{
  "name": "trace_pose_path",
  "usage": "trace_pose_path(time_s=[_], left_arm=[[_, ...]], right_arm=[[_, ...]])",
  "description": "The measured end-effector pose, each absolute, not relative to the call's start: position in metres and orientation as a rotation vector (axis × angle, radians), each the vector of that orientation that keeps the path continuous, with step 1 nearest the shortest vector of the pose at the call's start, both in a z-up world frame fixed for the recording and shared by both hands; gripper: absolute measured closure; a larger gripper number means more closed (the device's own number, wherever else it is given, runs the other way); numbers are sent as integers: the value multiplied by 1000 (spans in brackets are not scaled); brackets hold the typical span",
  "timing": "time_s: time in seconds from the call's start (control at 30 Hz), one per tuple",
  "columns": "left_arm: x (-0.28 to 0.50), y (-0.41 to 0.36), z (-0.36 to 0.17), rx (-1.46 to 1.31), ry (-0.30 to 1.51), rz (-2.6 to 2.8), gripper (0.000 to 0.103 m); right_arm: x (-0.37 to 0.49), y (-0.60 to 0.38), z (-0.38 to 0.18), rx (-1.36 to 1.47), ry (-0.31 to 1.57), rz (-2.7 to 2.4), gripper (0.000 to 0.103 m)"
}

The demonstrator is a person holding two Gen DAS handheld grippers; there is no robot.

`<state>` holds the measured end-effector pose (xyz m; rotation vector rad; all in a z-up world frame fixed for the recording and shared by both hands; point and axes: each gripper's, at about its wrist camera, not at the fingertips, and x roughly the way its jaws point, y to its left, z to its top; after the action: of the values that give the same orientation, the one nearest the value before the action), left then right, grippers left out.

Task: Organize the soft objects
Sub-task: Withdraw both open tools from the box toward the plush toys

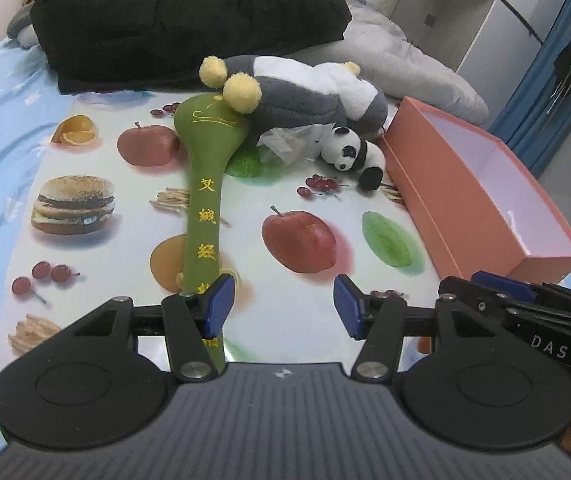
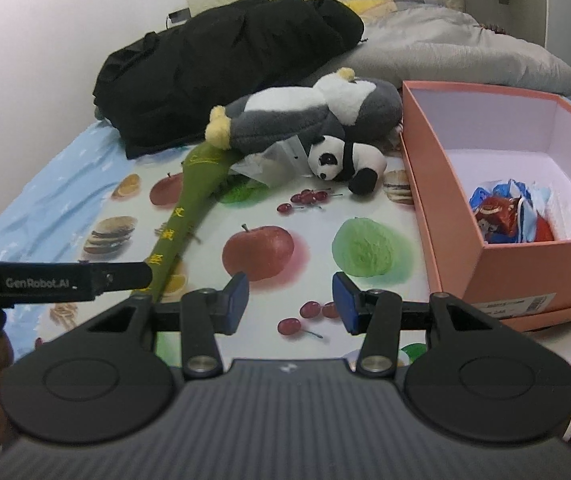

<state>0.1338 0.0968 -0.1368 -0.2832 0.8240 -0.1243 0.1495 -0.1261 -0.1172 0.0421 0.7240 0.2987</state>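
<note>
A long green plush hammer [image 1: 204, 200] with yellow characters lies on the fruit-print cloth [image 1: 305, 320], its head under a grey and white plush penguin [image 1: 309, 96]. A small panda plush [image 1: 351, 154] lies beside the penguin. My left gripper [image 1: 283, 306] is open, with its left finger next to the hammer's handle end. My right gripper [image 2: 289, 300] is open and empty above the cloth, in front of the hammer [image 2: 189, 200], penguin [image 2: 305, 116] and panda [image 2: 341, 160]. The pink box [image 2: 437, 208] stands to the right.
The pink box [image 1: 445, 200] holds colourful wrappers [image 2: 505, 216]. A black jacket [image 1: 185, 20] and a grey quilt [image 1: 405, 52] lie behind the toys. A clear plastic bag [image 1: 289, 140] lies under the penguin. The blue sheet [image 1: 1, 120] borders the cloth at left.
</note>
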Motion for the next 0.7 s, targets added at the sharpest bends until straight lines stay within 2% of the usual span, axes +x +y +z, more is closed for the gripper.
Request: trace_pose_path(time_s=[0.43,0.7], left_arm=[[209,86,-141,-176,798,-172,42],[256,77,-152,-151,796,-192,38]], right_arm=[[191,-126,-132,52,724,253,54],[221,-130,-141,26,690,217,54]])
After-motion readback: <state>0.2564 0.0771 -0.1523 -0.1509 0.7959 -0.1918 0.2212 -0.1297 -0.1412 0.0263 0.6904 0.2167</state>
